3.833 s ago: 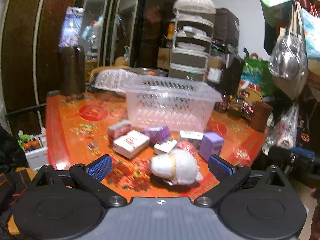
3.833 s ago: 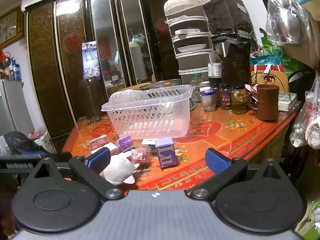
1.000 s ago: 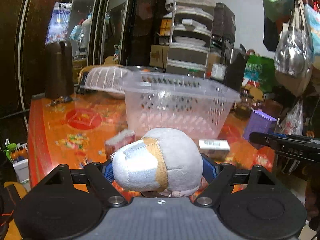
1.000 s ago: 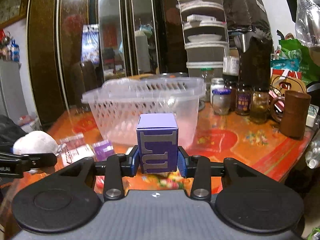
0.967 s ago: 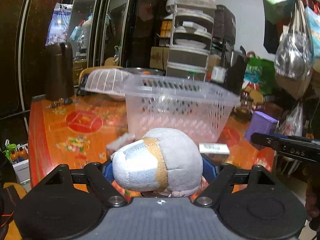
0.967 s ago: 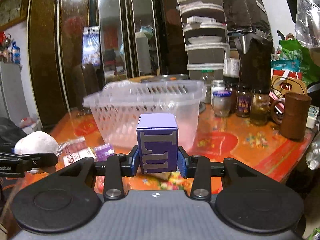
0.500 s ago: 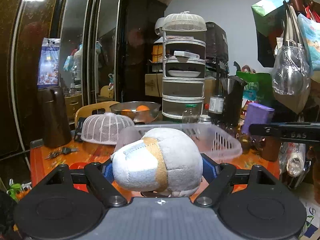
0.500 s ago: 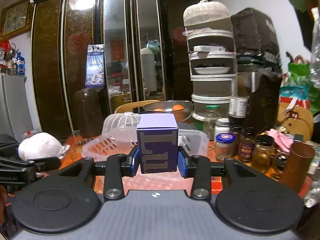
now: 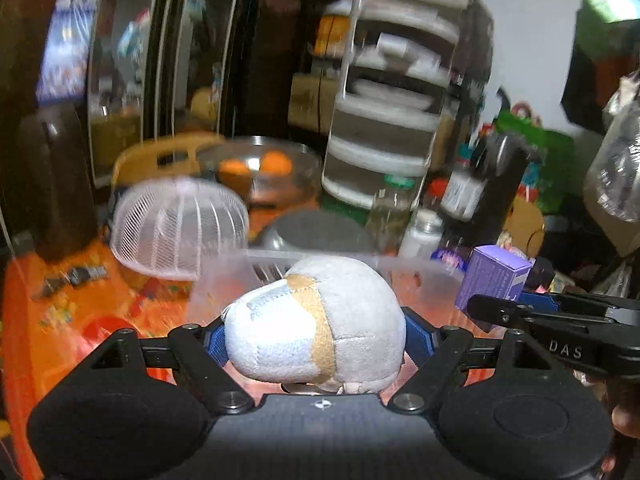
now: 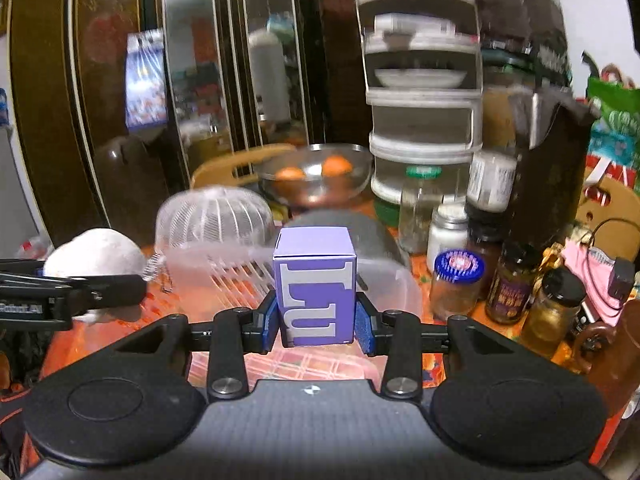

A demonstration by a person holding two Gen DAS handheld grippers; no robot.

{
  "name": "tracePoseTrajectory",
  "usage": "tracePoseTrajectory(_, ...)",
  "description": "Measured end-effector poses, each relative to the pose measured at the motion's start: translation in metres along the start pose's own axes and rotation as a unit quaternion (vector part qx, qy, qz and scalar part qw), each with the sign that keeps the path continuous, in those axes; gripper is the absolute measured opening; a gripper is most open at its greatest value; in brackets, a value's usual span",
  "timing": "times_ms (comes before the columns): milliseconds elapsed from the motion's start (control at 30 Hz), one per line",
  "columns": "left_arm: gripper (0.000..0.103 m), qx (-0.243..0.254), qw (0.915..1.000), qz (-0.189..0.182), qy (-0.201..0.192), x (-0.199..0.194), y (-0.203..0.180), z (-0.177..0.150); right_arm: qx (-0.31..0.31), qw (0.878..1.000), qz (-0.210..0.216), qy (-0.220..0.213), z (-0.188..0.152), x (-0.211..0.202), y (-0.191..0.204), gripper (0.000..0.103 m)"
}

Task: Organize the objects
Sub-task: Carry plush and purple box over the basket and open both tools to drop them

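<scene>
My left gripper [image 9: 316,338] is shut on a white plush toy [image 9: 312,320] with a tan stripe, held above the near part of the clear plastic basket [image 9: 420,276]. My right gripper [image 10: 316,322] is shut on a purple box [image 10: 316,292] with white lettering, over the same basket [image 10: 384,276]. In the left wrist view the purple box [image 9: 494,282] and the right gripper's black fingers [image 9: 520,314] show at the right. In the right wrist view the plush toy [image 10: 94,254] shows at the left.
On the orange table [image 9: 60,316] stand a white mesh food cover [image 9: 176,232], a steel bowl with oranges [image 10: 316,176], several jars [image 10: 456,280] and a tiered white rack [image 10: 420,92]. A dark mirrored cabinet [image 10: 120,80] stands behind.
Both grippers rose and moved forward with their loads, from in front of the basket to above its rim. The small boxes on the table have dropped out of view.
</scene>
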State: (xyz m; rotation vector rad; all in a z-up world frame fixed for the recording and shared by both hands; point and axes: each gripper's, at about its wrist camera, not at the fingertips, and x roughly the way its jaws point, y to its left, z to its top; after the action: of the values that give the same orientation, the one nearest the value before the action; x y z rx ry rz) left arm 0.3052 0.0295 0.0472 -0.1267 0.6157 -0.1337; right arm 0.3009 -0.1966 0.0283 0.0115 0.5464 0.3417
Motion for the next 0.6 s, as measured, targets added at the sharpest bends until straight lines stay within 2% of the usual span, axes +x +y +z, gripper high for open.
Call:
tracePoseTrajectory(133, 0.084, -0.025, 0.9981, 0.006, 0.056, 0.038, 0.005, -0.004, 0.001, 0.997, 0.008, 0.075, -0.005, 0.034, -0.003, 0.042)
tracePoseTrajectory(200, 0.084, -0.027, 0.997, 0.009, 0.071, 0.05, 0.007, -0.006, -0.001, 0.996, -0.001, 0.093, -0.006, 0.043, -0.002, 0.042)
tracePoseTrajectory(333, 0.085, -0.023, 0.9964, 0.014, 0.08, 0.06, 0.007, -0.011, -0.005, 0.994, 0.007, 0.106, -0.008, 0.051, 0.001, 0.043)
tracePoseTrajectory(500, 0.085, -0.016, 0.9972, 0.017, 0.071, 0.06, 0.004, -0.013, -0.017, 0.994, 0.006, 0.106, -0.014, 0.053, 0.007, 0.043)
tracePoseTrajectory(567, 0.085, -0.007, 0.9978, 0.022, 0.061, 0.059, 0.002, -0.012, -0.017, 0.995, 0.004, 0.101, -0.012, 0.052, 0.009, 0.051)
tracePoseTrajectory(600, 0.086, -0.003, 0.9983, 0.03, 0.05, 0.056, 0.0, -0.011, -0.018, 0.995, 0.002, 0.095, -0.011, 0.05, 0.009, 0.061)
